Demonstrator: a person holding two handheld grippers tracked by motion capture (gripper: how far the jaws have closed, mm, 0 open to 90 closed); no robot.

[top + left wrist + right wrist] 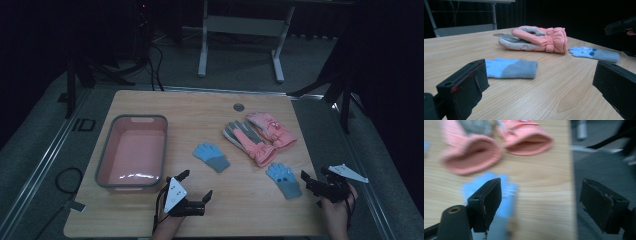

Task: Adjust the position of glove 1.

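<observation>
Two small blue-and-grey gloves lie on the wooden table (200,112): one (212,156) near the middle, one (284,179) toward the right. A pair of pink-and-grey mittens (257,136) lies behind them. My left gripper (196,185) hovers open near the front edge, in front of the middle blue glove (511,68), with nothing between its jaws (540,75). At the table's right edge my right gripper (315,175) is open and empty, just right of the other blue glove (506,195). The right gripper view is blurred; the mittens' cuffs (471,157) face it.
A pink tub with a grey rim (102,155) stands empty on the left of the table. A round grey cap (238,107) sits in the tabletop near the back edge. Beyond the table are a white desk frame (240,30) and dark stands.
</observation>
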